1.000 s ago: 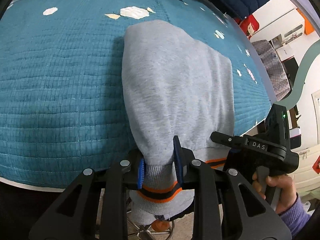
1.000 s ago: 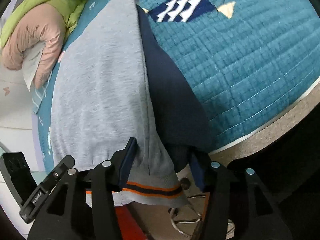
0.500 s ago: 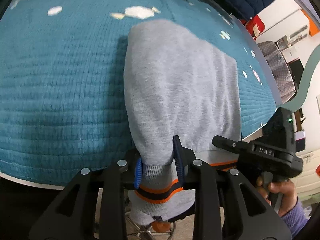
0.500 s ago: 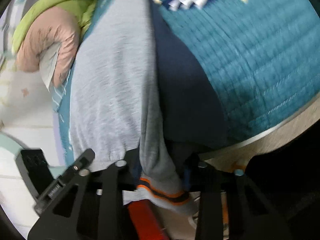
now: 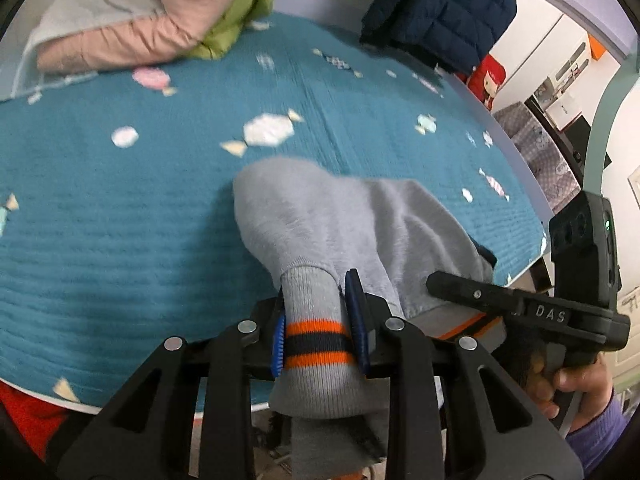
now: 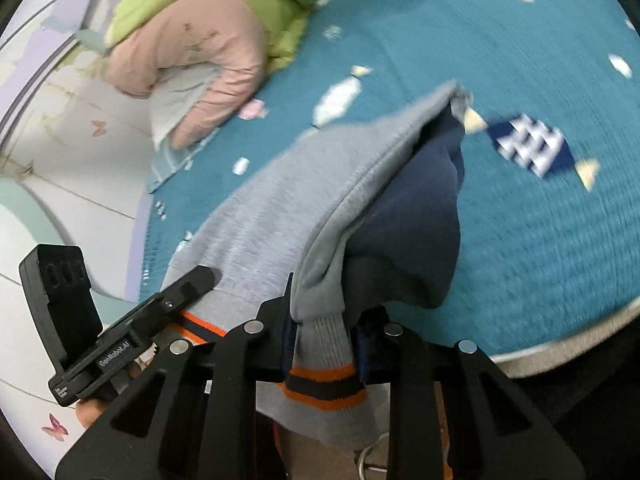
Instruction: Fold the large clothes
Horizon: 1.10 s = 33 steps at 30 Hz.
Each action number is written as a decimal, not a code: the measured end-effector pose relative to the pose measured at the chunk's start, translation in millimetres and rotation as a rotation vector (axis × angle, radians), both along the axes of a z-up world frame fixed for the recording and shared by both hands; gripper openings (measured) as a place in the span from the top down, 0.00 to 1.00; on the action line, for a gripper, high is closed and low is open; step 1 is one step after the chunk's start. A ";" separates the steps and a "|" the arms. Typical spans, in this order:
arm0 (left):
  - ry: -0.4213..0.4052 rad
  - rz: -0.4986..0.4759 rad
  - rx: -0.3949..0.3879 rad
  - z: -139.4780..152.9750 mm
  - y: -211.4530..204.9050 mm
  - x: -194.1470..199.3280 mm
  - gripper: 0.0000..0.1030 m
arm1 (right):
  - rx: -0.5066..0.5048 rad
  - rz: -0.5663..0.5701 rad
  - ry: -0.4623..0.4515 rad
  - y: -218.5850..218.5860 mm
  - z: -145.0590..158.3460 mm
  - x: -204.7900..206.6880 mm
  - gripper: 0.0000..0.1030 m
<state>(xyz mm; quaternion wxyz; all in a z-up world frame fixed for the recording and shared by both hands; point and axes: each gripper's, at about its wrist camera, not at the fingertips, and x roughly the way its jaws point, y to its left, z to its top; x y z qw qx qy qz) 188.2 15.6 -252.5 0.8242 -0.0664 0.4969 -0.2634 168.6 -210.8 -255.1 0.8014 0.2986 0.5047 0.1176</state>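
A grey sweatshirt (image 5: 320, 220) with a navy inner side (image 6: 416, 216) lies near the front edge of the teal quilted bed cover (image 5: 120, 220). Its ribbed hem has orange and dark stripes. My left gripper (image 5: 320, 320) is shut on the hem's left corner. My right gripper (image 6: 322, 336) is shut on the hem's right corner (image 6: 324, 356). Both hold the hem lifted above the bed edge, and the cloth bunches toward me. The right gripper also shows in the left wrist view (image 5: 520, 308).
A pink and green padded jacket (image 5: 152, 20) lies at the far side of the bed. A navy and yellow quilted jacket (image 5: 444, 8) lies at the far right. The bed's front edge (image 6: 560, 340) runs just under the grippers. A chair base shows below.
Both grippers have lifted the striped hem up and forward over the bed. The sweatshirt has gone from flat to bunched, and the far jackets have come into view.
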 end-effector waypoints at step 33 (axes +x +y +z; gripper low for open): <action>0.009 0.477 -0.118 -116.6 372.4 78.6 0.59 | 0.036 0.237 0.074 300.7 -151.5 201.8 0.72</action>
